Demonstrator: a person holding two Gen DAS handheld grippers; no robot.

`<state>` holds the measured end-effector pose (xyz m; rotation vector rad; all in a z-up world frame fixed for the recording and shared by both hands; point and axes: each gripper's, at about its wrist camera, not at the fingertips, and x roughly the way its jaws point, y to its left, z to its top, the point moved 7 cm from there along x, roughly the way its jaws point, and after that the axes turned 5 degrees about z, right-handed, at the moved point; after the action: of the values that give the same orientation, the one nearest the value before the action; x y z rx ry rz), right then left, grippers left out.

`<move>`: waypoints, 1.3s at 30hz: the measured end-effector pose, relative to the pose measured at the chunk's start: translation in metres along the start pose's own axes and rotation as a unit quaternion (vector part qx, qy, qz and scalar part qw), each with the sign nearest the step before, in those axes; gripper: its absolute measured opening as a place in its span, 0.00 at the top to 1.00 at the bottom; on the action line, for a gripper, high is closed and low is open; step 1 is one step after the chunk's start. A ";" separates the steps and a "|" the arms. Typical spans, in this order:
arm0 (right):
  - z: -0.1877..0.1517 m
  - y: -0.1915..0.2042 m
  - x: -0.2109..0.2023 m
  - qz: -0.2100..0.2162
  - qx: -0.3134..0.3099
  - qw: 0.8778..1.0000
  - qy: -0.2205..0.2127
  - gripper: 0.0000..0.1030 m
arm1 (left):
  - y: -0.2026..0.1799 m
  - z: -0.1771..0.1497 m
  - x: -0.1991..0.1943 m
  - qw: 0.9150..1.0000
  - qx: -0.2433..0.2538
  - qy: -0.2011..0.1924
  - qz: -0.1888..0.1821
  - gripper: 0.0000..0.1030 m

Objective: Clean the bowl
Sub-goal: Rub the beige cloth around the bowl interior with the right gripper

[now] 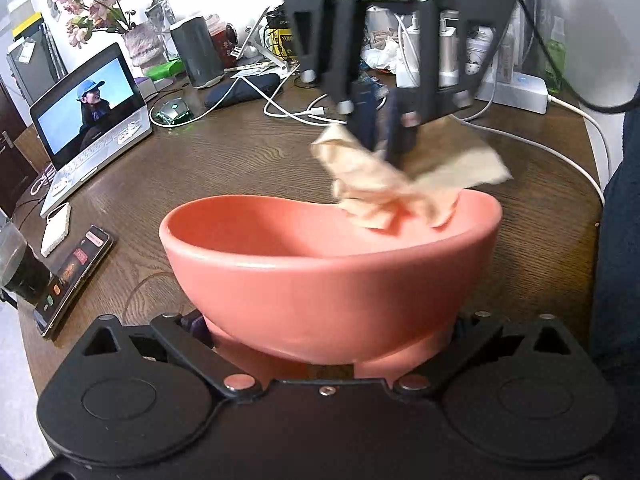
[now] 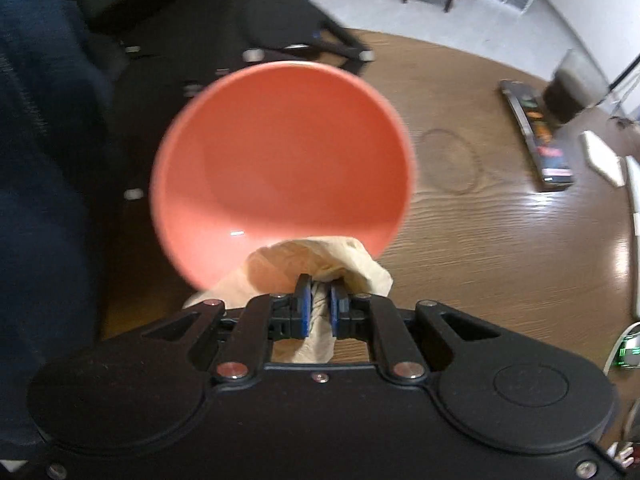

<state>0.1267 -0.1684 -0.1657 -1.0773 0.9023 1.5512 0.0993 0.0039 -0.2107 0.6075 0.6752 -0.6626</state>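
Left tongs [image 1: 328,344] clamp the bowl [image 1: 320,292] by its base, lifted and tilted over the bench [image 1: 240,152]. Right tongs [image 2: 319,304] pinch a tissue [image 2: 320,258] at the rim. We press the wad onto the inner wall and sweep round it (interior looks spotless already, blur aside), keeping the left grip firm.

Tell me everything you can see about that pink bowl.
The bowl is salmon-pink, smooth and glossy, like glazed ceramic or plastic, round with a thick rim. Its inside looks empty. It is held tilted above the wooden table, gripped at its base by the left tool. A crumpled beige paper towel, clamped in the right tool, presses against its rim and inner wall.
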 end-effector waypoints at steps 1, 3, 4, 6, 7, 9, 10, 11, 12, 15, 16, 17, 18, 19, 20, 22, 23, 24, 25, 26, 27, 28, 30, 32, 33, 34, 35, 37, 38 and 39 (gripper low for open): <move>0.003 0.008 -0.006 0.019 -0.001 1.000 -0.006 0.90 | 0.000 0.000 0.000 1.000 0.001 0.000 0.000 0.04; 0.010 0.013 -0.015 0.034 0.004 0.999 -0.024 0.90 | 0.000 0.001 0.000 1.000 0.002 -0.002 0.000 0.04; 0.015 0.017 -0.020 0.041 0.006 0.998 -0.037 0.90 | 0.000 0.002 0.000 1.000 0.003 -0.002 0.000 0.04; 0.026 0.015 -0.023 0.035 -0.001 0.998 -0.052 0.90 | 0.000 0.003 0.000 1.000 0.004 -0.002 0.000 0.04; 0.031 0.015 -0.024 0.032 -0.004 0.998 -0.059 0.90 | 0.000 0.003 0.001 1.000 0.004 -0.002 0.000 0.04; 0.041 0.013 -0.026 0.026 -0.011 0.997 -0.073 0.90 | -0.001 0.003 0.001 1.000 0.005 -0.002 0.001 0.04; 0.046 0.013 -0.027 0.023 -0.015 0.996 -0.080 0.90 | 0.000 0.003 0.001 1.000 0.005 -0.001 0.000 0.04; 0.052 0.012 -0.028 0.019 -0.018 0.996 -0.088 0.90 | 0.000 0.003 0.001 1.000 0.005 0.000 0.000 0.04; 0.057 0.011 -0.029 0.016 -0.022 0.995 -0.095 0.90 | 0.000 0.002 0.001 1.000 0.004 0.001 0.000 0.04; 0.065 0.007 -0.030 -0.004 -0.034 0.994 -0.102 0.90 | 0.001 0.001 0.001 1.000 0.003 0.003 0.001 0.04; 0.067 0.005 -0.030 -0.013 -0.038 0.994 -0.102 0.90 | 0.001 0.001 0.001 1.000 0.003 0.004 0.001 0.04; 0.066 -0.001 -0.027 -0.031 -0.043 0.994 -0.095 0.90 | 0.001 0.001 0.001 1.000 0.002 0.004 0.002 0.04; 0.063 -0.004 -0.023 -0.040 -0.046 0.994 -0.086 0.90 | 0.001 0.001 0.001 1.000 0.001 0.004 0.003 0.04; 0.060 -0.007 -0.020 -0.049 -0.048 0.995 -0.076 0.90 | 0.001 0.001 0.001 1.000 0.000 0.003 0.003 0.04; 0.056 -0.008 -0.018 -0.054 -0.049 0.995 -0.068 0.90 | 0.001 0.001 0.001 1.000 0.000 0.003 0.003 0.04; 0.049 -0.013 -0.011 -0.057 -0.051 0.996 -0.048 0.90 | 0.002 0.002 0.001 1.000 -0.001 0.003 0.002 0.04; 0.044 -0.013 -0.008 -0.058 -0.053 0.996 -0.037 0.90 | 0.002 0.002 0.001 1.000 -0.001 0.002 0.001 0.04; 0.039 -0.013 -0.005 -0.059 -0.055 0.996 -0.026 0.90 | 0.002 0.002 0.001 1.000 -0.001 0.002 0.000 0.04; 0.035 -0.011 -0.001 -0.056 -0.059 0.997 -0.014 0.90 | 0.002 0.002 0.001 1.000 -0.001 0.002 0.000 0.04; 0.030 -0.010 0.003 -0.054 -0.063 0.997 -0.003 0.90 | 0.002 0.001 0.001 1.000 -0.001 0.003 -0.001 0.04; 0.028 -0.007 0.004 -0.049 -0.064 0.997 0.003 0.90 | 0.002 0.000 0.001 1.000 -0.001 0.004 -0.001 0.04; 0.026 -0.005 0.006 -0.044 -0.065 0.997 0.008 0.90 | 0.003 0.000 0.002 1.000 -0.002 0.005 -0.001 0.04; 0.018 0.008 0.010 -0.018 -0.066 0.997 0.022 0.90 | 0.002 -0.002 0.001 1.000 -0.002 0.006 -0.001 0.04; 0.017 0.019 0.010 0.004 -0.062 0.998 0.022 0.90 | 0.002 -0.002 0.001 1.000 -0.001 0.005 -0.001 0.04; 0.019 0.024 0.009 0.016 -0.058 0.998 0.015 0.90 | 0.002 -0.002 0.001 1.000 0.000 0.005 -0.001 0.04; 0.022 0.029 0.008 0.028 -0.053 0.998 0.008 0.90 | 0.002 -0.002 0.000 1.000 0.000 0.004 -0.001 0.04; 0.024 0.034 0.007 0.039 -0.049 0.998 0.001 0.90 | 0.002 -0.001 0.000 1.000 0.000 0.004 -0.002 0.04; 0.033 0.042 0.004 0.055 -0.040 0.997 -0.018 0.90 | 0.002 0.000 0.000 1.000 -0.001 0.002 -0.002 0.04; 0.037 0.045 0.003 0.060 -0.038 0.997 -0.026 0.90 | 0.001 0.000 0.000 1.000 -0.001 0.002 -0.001 0.04; 0.041 0.048 0.003 0.062 -0.038 0.997 -0.032 0.90 | 0.001 0.000 0.001 1.000 -0.001 0.003 -0.001 0.04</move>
<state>0.0719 -0.1403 -0.1534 -1.0354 0.8873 1.7254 0.1004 0.0044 -0.2114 0.6080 0.6812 -0.6624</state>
